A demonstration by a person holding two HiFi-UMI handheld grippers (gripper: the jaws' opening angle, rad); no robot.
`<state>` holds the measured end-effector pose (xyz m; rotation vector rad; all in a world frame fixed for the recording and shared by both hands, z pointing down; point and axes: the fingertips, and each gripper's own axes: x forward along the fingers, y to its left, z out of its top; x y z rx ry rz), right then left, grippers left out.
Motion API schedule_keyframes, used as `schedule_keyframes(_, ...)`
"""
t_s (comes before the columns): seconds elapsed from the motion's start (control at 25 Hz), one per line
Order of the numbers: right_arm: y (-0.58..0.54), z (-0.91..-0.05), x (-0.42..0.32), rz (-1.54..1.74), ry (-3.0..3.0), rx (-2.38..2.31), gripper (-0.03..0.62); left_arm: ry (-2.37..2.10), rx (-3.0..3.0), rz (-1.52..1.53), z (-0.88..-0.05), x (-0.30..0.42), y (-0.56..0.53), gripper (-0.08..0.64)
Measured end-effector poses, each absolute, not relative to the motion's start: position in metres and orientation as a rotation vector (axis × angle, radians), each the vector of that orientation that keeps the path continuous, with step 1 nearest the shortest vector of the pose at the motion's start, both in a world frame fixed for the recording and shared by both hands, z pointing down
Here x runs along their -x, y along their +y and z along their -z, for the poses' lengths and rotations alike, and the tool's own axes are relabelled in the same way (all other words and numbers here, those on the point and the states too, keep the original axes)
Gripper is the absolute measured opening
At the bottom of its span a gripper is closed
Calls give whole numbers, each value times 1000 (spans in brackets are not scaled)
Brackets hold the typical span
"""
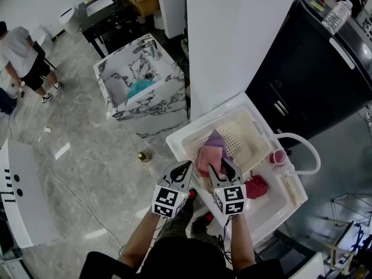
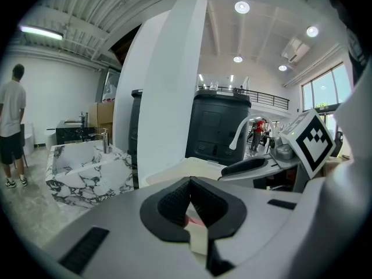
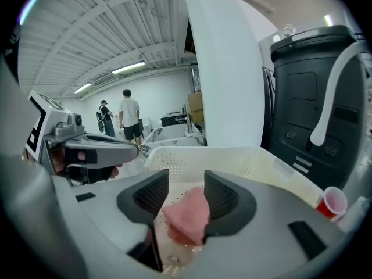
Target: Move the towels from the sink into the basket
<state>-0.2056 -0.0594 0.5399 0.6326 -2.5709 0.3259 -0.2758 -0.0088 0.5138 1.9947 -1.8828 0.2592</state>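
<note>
With the right hand-held gripper (image 3: 185, 195) open over the basket (image 3: 232, 156), lift straight off so the pink towel (image 3: 187, 214) drops clear of its pads; the left hand-held gripper (image 2: 190, 205) waits closed.

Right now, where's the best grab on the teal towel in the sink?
Likely its bunched top, coming straight down. The teal towel lies crumpled low in the marble sink, near the wall away from the faucet, so the basin walls block any side approach.

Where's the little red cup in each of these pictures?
Head view: red cup right of centre, just outside the basket.
Left gripper view: not in it.
Right gripper view: lower right corner.
Shared landmark: the white pillar, in all three.
</note>
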Motion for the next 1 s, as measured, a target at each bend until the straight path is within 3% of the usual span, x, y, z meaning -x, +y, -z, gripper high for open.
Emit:
schedule_keyframes(0.44,-64,-510,174,-324,-2627,-766,182,-1865,-2077,-254,-493,250,-14,5)
schedule_keyframes(1.0,-72,-474,70,-261,-2571,-1166,54,-1697,-2292,-262,-467,169,-34,5)
